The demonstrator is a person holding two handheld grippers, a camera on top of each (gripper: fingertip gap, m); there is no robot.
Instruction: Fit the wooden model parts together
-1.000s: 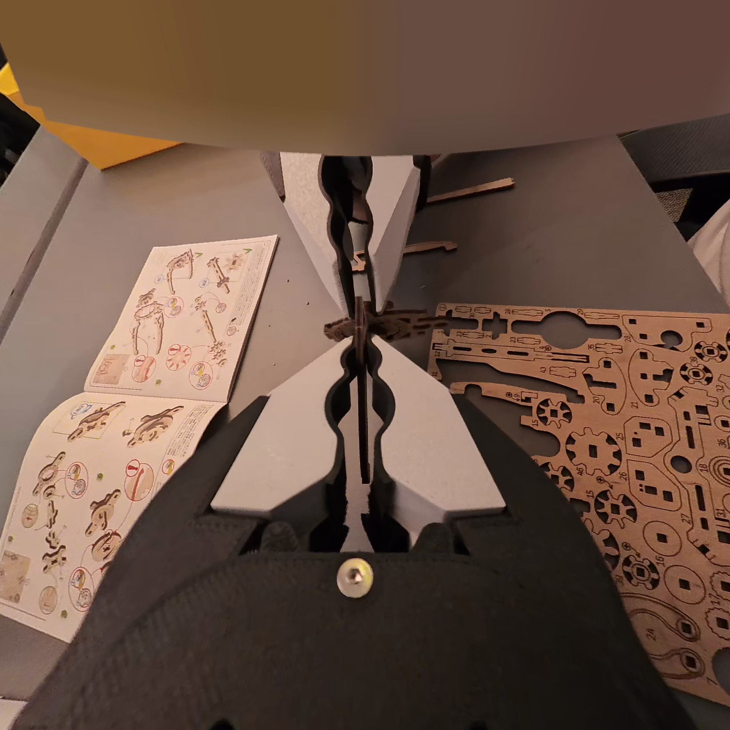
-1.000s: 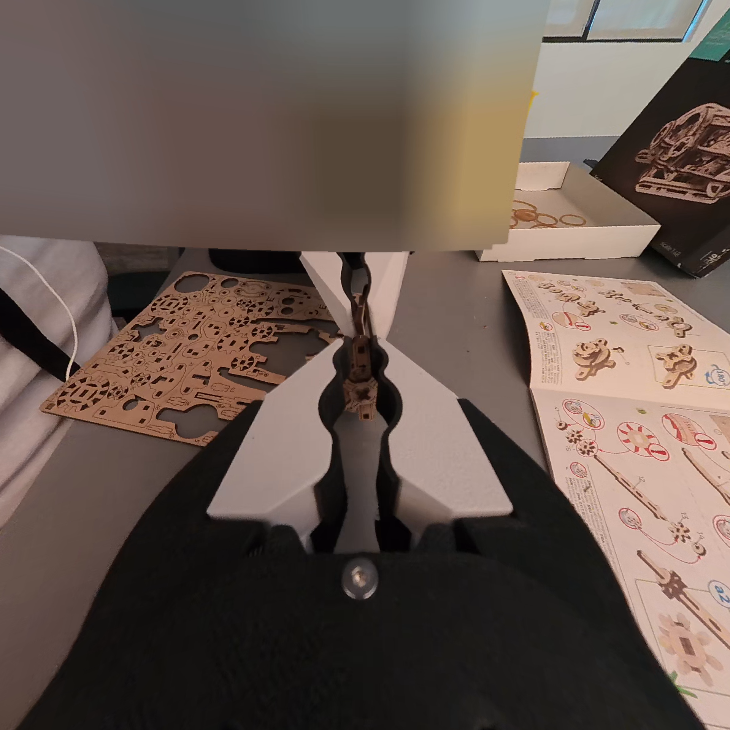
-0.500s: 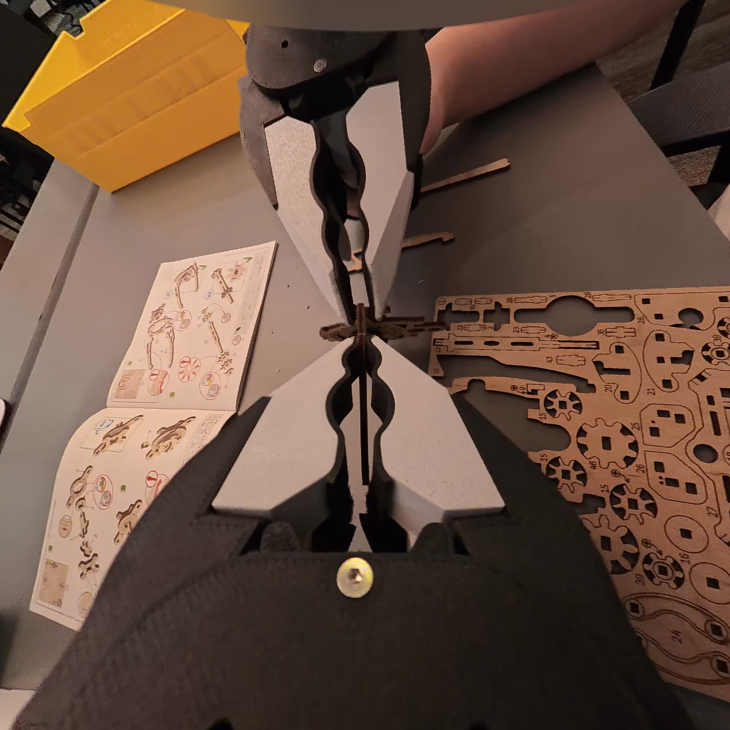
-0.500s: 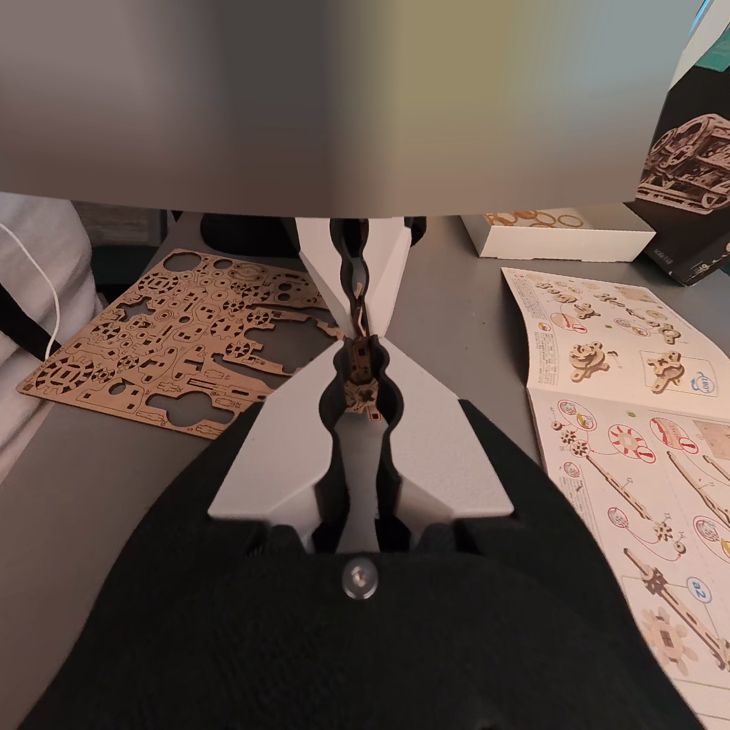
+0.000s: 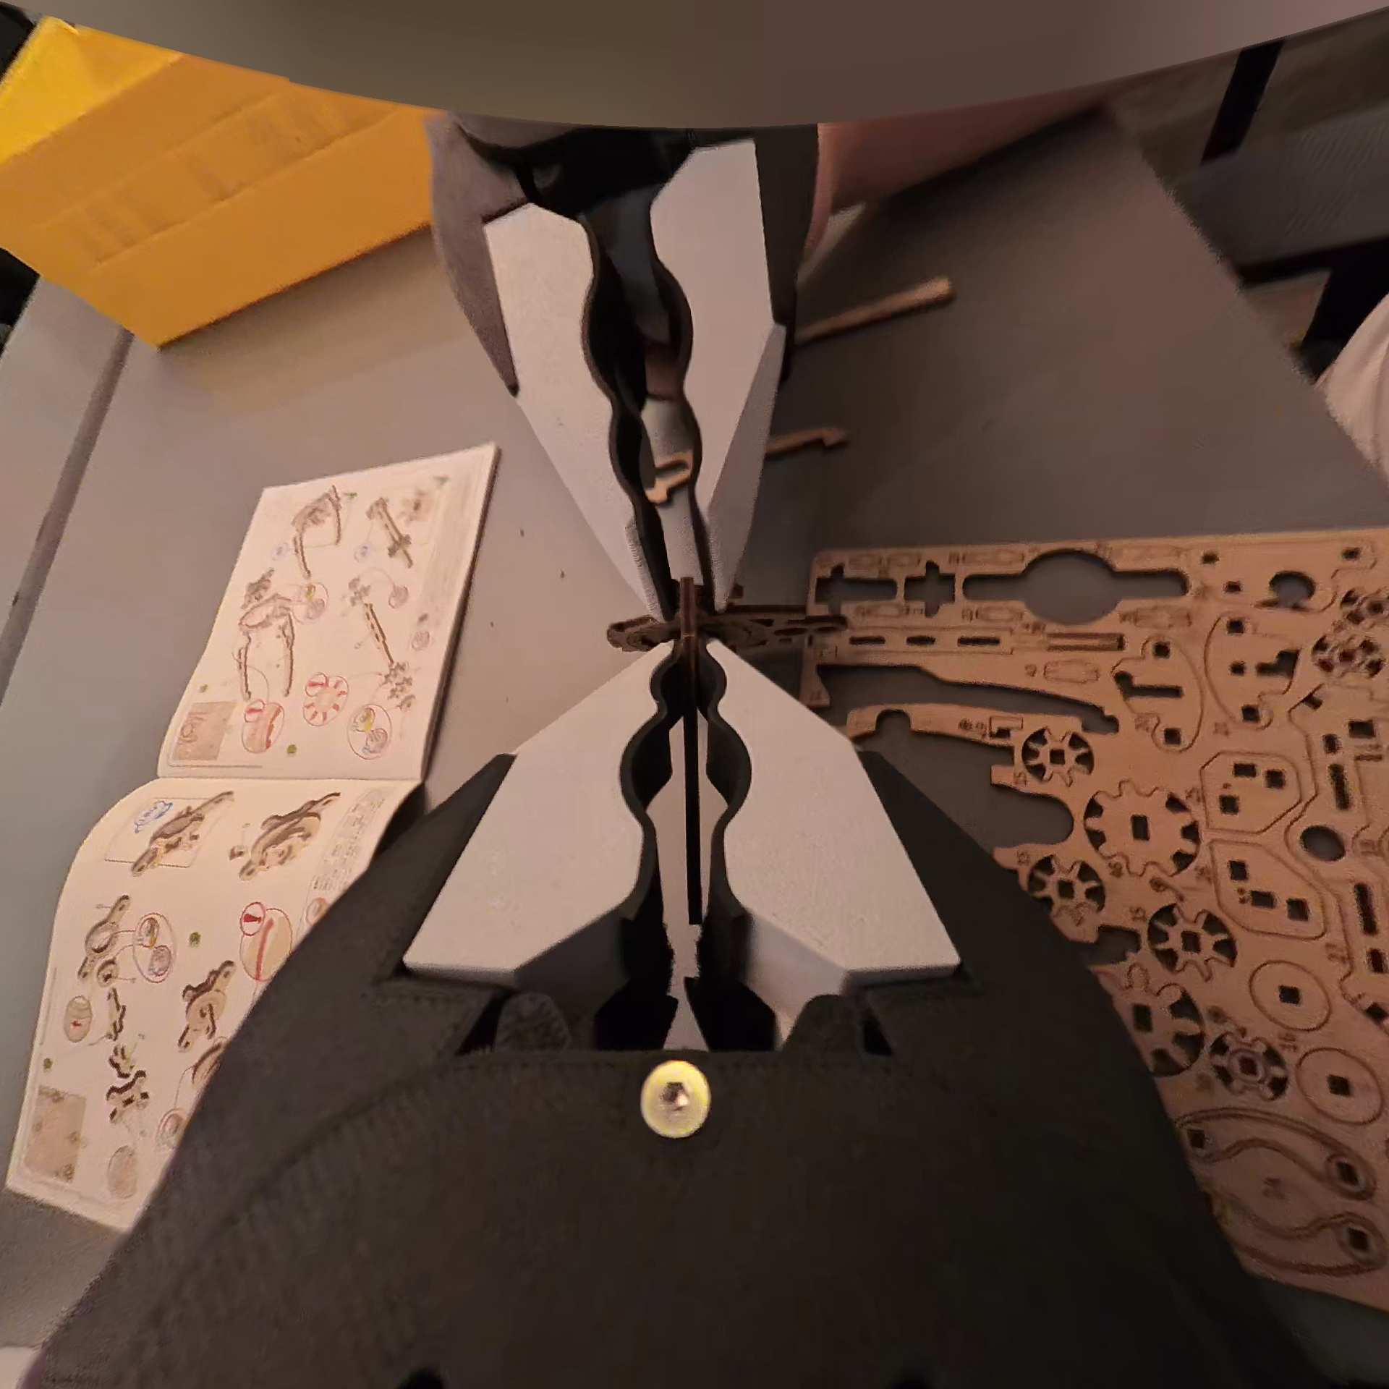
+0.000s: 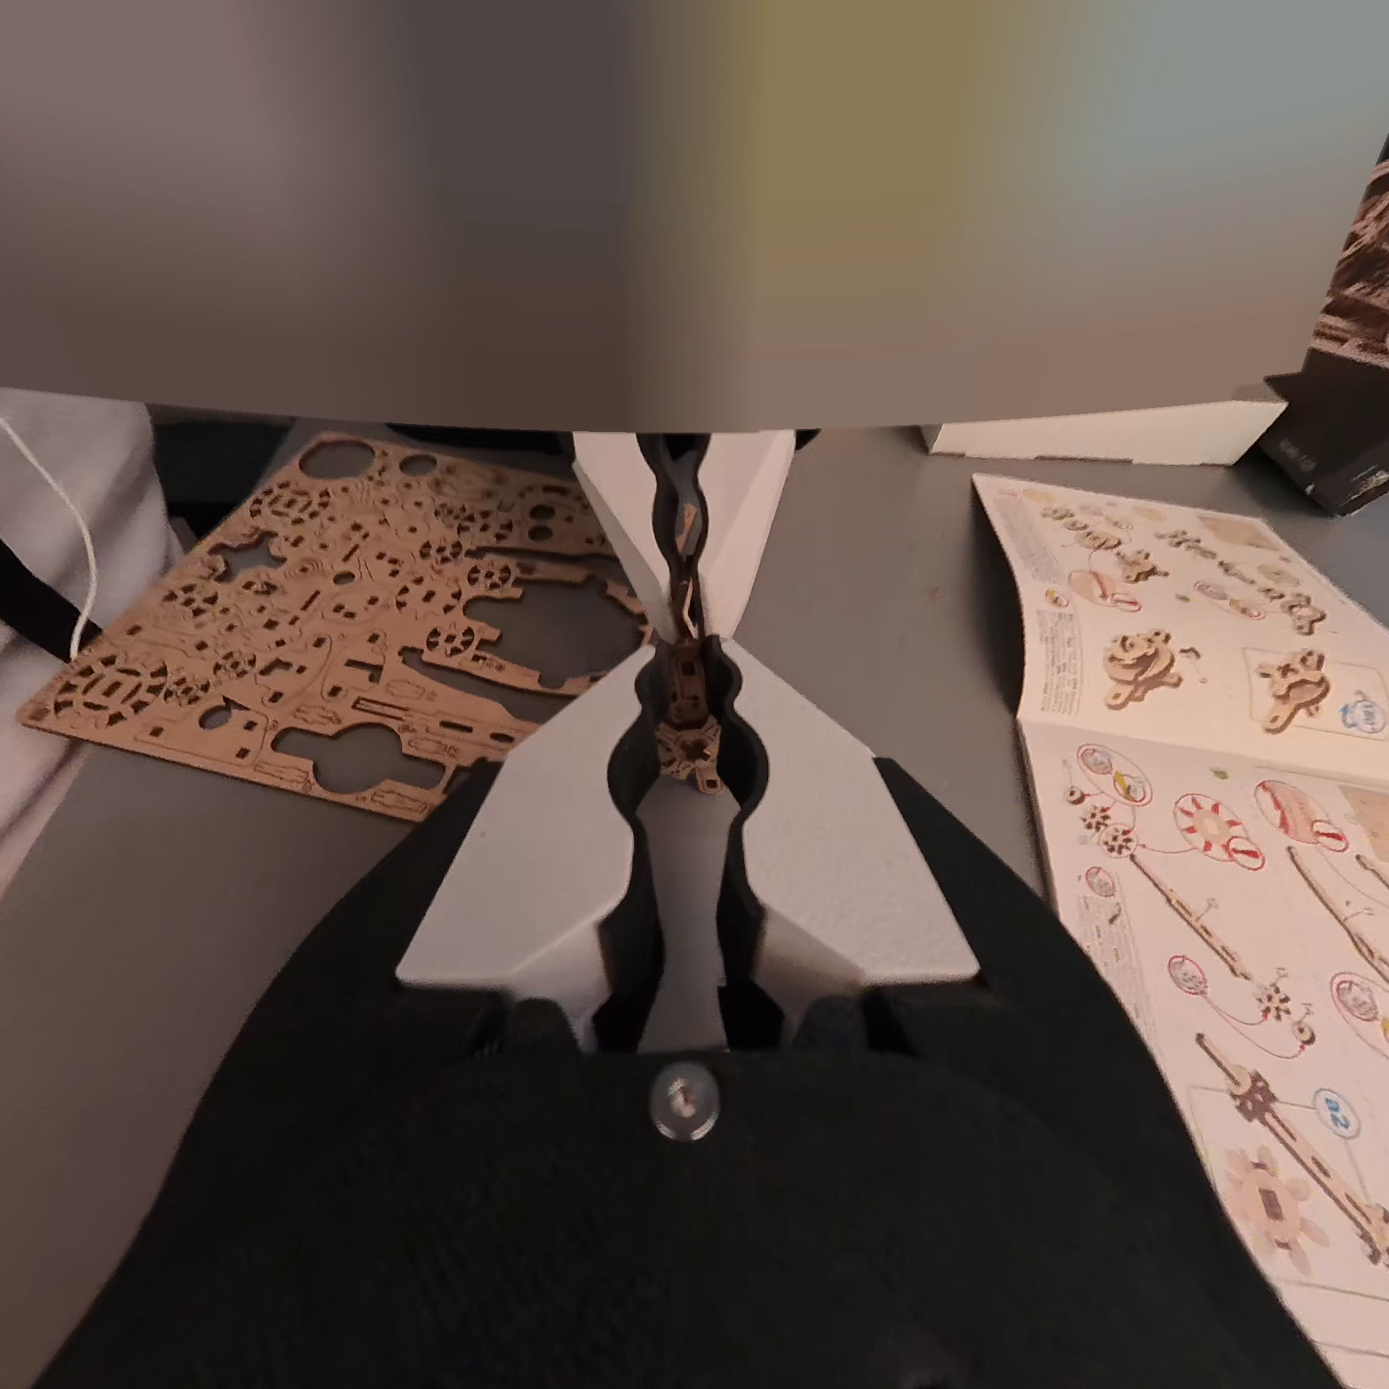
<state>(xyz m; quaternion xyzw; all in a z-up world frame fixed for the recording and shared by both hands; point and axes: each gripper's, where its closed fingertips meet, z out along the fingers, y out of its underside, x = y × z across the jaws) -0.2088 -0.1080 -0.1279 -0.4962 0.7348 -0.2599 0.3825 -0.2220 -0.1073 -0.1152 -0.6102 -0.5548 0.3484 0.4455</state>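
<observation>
My left gripper (image 5: 688, 658) is shut on a thin flat wooden part (image 5: 691, 789), seen edge-on between its pads. My right gripper (image 6: 688, 646) is shut on a slim wooden strip with a small gear (image 6: 688, 751) at its near end. The two grippers meet tip to tip above the grey table (image 5: 1052, 376). In the left wrist view the strip (image 5: 751, 625) lies crosswise against the tip of the flat part, with the right gripper (image 5: 685, 582) coming in from above. In the right wrist view the left gripper (image 6: 685, 616) faces mine. The joint itself is hidden between the fingertips.
A laser-cut plywood sheet (image 5: 1127, 751) (image 6: 301, 639) and an open instruction booklet (image 5: 301, 676) (image 6: 1202, 751) lie on the table. Loose wooden sticks (image 5: 879, 308) lie farther back. A yellow box (image 5: 188, 188), a white box (image 6: 1090, 443) and a dark box (image 6: 1338, 376) stand at the edges. My left and right fingertips are right by each other.
Both grippers have stayed shut and tip to tip with the parts crossed. The pair has shifted and tilted slightly over the table, so the background has moved in both views.
</observation>
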